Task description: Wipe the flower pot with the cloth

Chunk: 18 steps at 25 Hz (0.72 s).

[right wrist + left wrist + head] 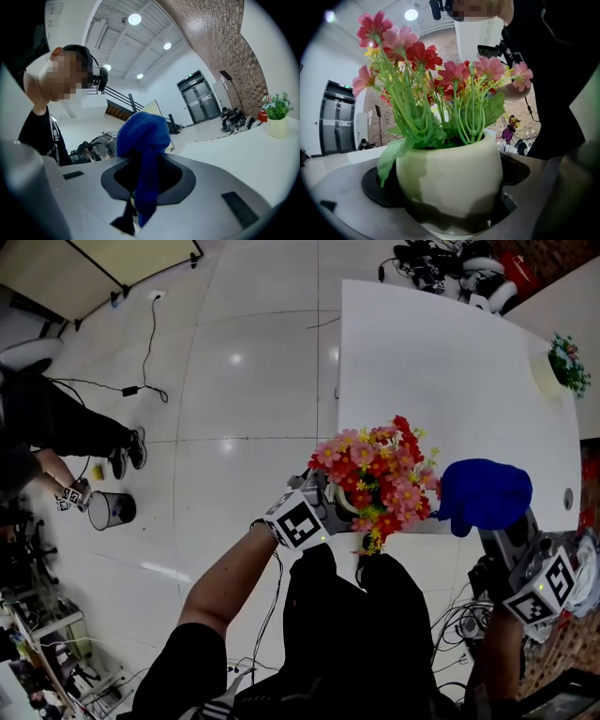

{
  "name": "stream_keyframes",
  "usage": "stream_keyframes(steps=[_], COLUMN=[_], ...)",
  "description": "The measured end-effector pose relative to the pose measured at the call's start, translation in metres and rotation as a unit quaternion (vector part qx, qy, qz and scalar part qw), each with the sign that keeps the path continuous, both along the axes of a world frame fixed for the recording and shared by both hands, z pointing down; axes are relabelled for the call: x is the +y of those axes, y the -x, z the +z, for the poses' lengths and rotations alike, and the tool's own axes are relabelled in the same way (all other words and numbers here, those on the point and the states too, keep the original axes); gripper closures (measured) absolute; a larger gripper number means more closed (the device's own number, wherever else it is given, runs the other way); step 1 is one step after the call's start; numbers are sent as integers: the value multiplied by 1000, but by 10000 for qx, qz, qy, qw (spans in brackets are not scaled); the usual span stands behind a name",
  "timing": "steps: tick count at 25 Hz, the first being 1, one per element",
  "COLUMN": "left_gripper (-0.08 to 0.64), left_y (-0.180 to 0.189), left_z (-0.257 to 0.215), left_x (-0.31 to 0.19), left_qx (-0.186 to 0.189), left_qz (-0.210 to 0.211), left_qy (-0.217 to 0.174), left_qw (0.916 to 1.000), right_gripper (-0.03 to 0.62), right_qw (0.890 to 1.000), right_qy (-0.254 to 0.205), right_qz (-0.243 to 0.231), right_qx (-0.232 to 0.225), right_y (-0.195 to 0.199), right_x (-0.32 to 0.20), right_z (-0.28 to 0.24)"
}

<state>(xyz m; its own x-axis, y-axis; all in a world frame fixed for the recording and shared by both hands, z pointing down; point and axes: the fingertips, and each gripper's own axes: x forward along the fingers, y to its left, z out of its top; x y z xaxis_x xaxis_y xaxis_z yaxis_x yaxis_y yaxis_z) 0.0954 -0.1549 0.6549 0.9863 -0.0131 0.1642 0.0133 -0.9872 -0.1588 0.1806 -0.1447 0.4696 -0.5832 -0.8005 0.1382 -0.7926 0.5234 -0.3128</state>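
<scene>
At the near edge of the white surface (450, 381), the cream flower pot (450, 178) holds pink and red flowers (380, 474) on green stems. The left gripper (323, 501) has its jaws clamped on the pot, one on each side of its body. The right gripper (502, 535) has its jaws closed on the blue cloth (143, 140), which bunches above them, just beside the flowers.
</scene>
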Motion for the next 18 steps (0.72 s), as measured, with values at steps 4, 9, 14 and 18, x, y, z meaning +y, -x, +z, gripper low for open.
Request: stream_keyframes(steps=[4,9,14,18], left_gripper=[-20,-21,-21,-21], left_y=[6,25,56,81], left_z=[0,-14,-42,-100], left_x=[-4,-12,-16,-13], left_qx=[40,68,135,399], left_qz=[-126,-394,-803,-1165], left_qy=[180,445,719,681], left_qw=[9998,9982,9941,9900], right_gripper=[528,528,528,528], right_qw=[10000,10000,10000,10000], right_qy=[-20,20,3,-85], right_qz=[-33,11,32,24], right_qx=[25,35,-18,-43], right_y=[0,-2,3,4], right_x=[1,2,0,0], right_z=[-1,-13,-38,-68])
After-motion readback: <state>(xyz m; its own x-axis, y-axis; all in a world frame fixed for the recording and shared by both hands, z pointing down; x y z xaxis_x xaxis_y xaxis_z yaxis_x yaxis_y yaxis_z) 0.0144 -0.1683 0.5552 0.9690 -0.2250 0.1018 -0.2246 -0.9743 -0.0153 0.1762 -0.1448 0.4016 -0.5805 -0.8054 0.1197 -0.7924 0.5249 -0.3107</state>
